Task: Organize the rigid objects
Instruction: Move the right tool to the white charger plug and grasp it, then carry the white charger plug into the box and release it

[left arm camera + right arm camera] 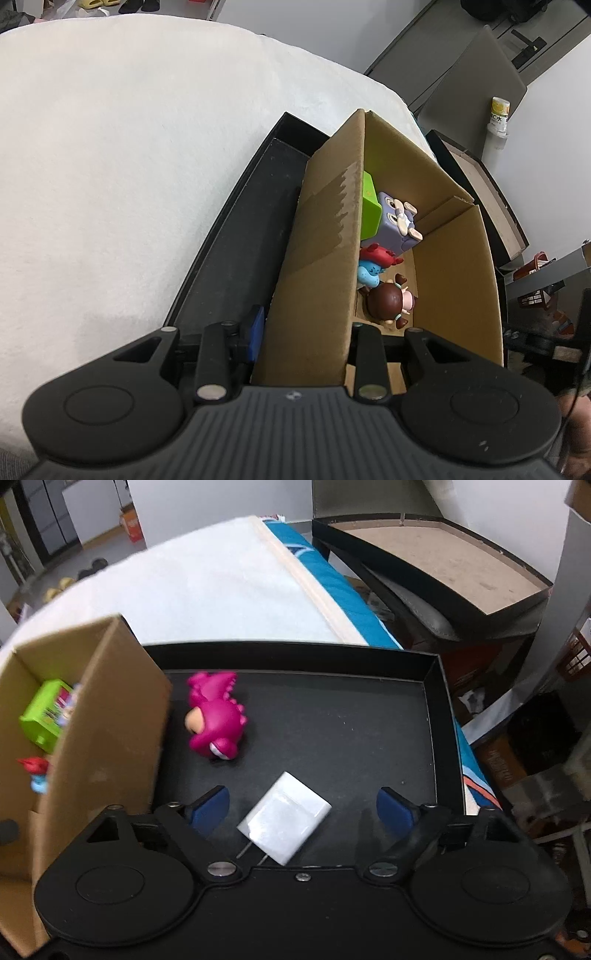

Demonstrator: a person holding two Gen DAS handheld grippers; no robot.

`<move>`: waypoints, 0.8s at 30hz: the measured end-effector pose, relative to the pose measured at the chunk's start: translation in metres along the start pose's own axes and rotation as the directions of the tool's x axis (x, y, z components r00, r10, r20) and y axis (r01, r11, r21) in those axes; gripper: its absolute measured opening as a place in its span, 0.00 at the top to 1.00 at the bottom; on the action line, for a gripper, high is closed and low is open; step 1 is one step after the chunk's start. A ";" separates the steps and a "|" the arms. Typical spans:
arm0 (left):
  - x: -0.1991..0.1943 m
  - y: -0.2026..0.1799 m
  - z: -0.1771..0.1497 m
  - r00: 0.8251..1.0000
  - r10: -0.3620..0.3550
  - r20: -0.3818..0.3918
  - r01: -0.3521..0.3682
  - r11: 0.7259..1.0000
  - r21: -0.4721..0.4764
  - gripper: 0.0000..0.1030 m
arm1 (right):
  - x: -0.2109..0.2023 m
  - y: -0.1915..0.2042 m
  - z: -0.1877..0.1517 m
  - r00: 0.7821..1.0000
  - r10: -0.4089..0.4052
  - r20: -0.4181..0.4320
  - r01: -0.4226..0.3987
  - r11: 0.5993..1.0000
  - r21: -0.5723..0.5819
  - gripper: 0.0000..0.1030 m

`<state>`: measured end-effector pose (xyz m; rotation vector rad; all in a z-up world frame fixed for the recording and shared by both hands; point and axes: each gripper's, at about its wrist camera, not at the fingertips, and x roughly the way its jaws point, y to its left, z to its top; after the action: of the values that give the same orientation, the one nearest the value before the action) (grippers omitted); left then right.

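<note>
My left gripper [303, 332] is shut on the near wall of a cardboard box [325, 236], one finger inside and one blue pad [255, 332] outside. In the box lie a green block [369, 206], a purple cube toy [399, 221], a red and blue figure [373, 266] and a brown-haired doll [388, 302]. My right gripper [301, 812] is open above a black tray [439, 709]. A white charger plug [284, 823] lies between its blue pads [208, 808]. A pink dinosaur toy [218, 720] lies on the tray beside the box [107, 720].
The tray sits on a white blanket [110, 147] over a blue-edged surface [332, 590]. A second black tray [443, 554] rests on a chair to the right. A bottle [498, 118] stands by the wall.
</note>
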<state>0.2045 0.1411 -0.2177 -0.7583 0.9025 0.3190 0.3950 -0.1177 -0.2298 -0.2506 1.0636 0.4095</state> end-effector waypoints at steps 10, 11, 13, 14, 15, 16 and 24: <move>0.000 -0.001 0.000 1.000 -0.001 -0.001 0.001 1.000 0.006 0.70 | 0.003 0.000 -0.010 0.998 -0.019 -0.063 0.019 1.000 -0.003 0.60; 0.000 -0.001 0.000 1.000 0.000 -0.001 0.000 1.000 0.006 0.70 | 0.003 0.002 -0.010 0.997 -0.017 -0.070 0.017 1.000 0.002 0.61; 0.000 -0.001 0.000 1.000 0.000 0.000 0.000 1.000 0.008 0.70 | 0.001 0.001 -0.012 0.997 -0.018 -0.079 0.019 1.000 0.002 0.62; 0.000 -0.002 0.000 1.000 0.001 -0.001 -0.001 1.000 0.009 0.70 | 0.000 0.001 -0.013 0.996 -0.017 -0.085 0.018 1.000 0.007 0.62; 0.000 -0.001 0.000 1.000 0.000 -0.001 0.000 1.000 0.009 0.70 | -0.001 0.000 -0.013 0.996 -0.014 -0.092 0.016 1.000 0.018 0.62; -0.001 -0.002 0.000 1.000 -0.001 -0.001 0.001 1.000 0.009 0.70 | -0.002 -0.001 -0.014 0.995 -0.007 -0.100 0.010 0.999 0.033 0.62; -0.001 -0.003 -0.001 1.000 0.001 -0.005 -0.001 1.000 0.020 0.69 | -0.028 -0.003 -0.019 0.996 0.014 -0.087 -0.007 0.997 0.079 0.62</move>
<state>0.2052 0.1384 -0.2155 -0.7411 0.9100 0.3087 0.3691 -0.1334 -0.2141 -0.1946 1.1652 0.3679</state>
